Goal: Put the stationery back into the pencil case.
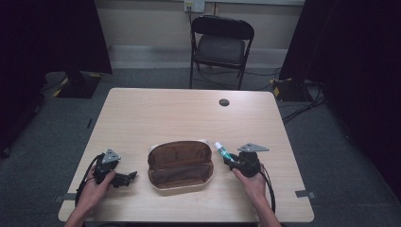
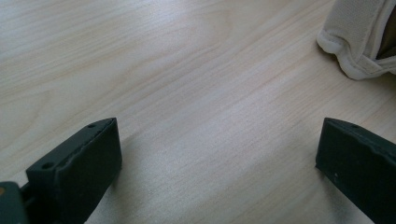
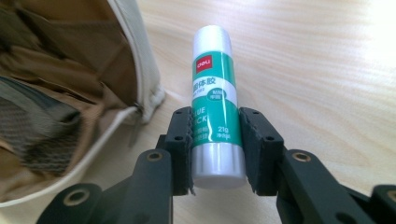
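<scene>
High view: wooden bench (image 1: 179, 113), an open pencil case (image 1: 180, 163) lying near its front edge, brown lining showing, cream outer shell. Left tongs (image 1: 130, 176) are sitting low on the bench left of the case, held in the person's left hand (image 1: 97, 188); left gripper view is showing both jaws spread wide over bare wood, nothing between them, a cream corner of the case at upper right. Right tongs (image 3: 215, 137) are gripping a green-and-white glue stick (image 3: 215, 93) around its lower half, jaws pressing both sides of the label. The stick is pointing away from the hand, just beside the case's right end, apart from it. A black folding chair (image 1: 221, 45) is standing beyond the bench.
</scene>
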### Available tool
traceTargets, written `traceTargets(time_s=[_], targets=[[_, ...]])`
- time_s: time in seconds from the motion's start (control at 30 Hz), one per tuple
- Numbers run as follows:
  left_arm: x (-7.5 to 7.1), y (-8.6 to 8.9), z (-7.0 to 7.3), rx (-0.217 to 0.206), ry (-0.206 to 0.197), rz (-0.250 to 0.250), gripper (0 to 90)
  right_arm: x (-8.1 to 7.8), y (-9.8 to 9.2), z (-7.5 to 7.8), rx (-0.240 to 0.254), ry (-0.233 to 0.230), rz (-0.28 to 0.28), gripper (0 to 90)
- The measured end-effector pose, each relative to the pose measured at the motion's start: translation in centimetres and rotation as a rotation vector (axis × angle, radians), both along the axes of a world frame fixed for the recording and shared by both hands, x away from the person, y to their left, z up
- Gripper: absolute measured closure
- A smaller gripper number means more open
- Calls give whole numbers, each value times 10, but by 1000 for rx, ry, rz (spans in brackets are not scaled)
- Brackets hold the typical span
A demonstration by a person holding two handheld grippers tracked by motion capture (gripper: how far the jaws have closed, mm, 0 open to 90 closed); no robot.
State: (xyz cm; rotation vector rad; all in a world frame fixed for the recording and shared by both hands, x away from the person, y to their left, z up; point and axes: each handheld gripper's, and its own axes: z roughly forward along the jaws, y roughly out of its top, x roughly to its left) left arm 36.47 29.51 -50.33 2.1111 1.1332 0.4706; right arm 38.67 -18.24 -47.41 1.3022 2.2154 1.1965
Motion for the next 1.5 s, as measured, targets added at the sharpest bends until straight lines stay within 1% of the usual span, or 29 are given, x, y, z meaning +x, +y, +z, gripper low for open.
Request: traceTargets(time_s=[0.07,0.1,0.2,0.33,0.43,0.53,0.7,0.8,0.87,0.93,1.03,1.2,1.5], targets=[[0,0,0,2,0,-2,0,-3,0,5,0,-17,8,661],[0,0,0,2,1,-1,0,-5,0,7,4,-18,5,661],[0,0,0,3,0,-2,0,-7,2,16,19,-42,4,661],[0,0,0,3,0,-1,0,-11,-1,27,53,-66,16,661],[0,0,0,3,0,-2,0,-17,-4,38,83,-72,24,661],[-1,0,0,4,-1,0,0,-23,-3,49,82,-98,42,661],[-1,0,0,3,-1,2,0,-28,-2,60,93,-131,65,661],[-1,0,0,3,-1,2,0,-32,2,66,98,-172,90,661],[-1,0,0,3,0,2,0,-35,8,71,89,-178,101,661],[-1,0,0,3,-1,3,0,-37,14,75,89,-180,126,661],[-1,0,0,4,-1,3,0,-40,23,79,93,-177,160,661],[-1,0,0,4,-1,3,0,-41,33,81,98,-184,197,662],[-1,0,0,3,-1,3,0,-43,62,70,64,-161,287,661]])
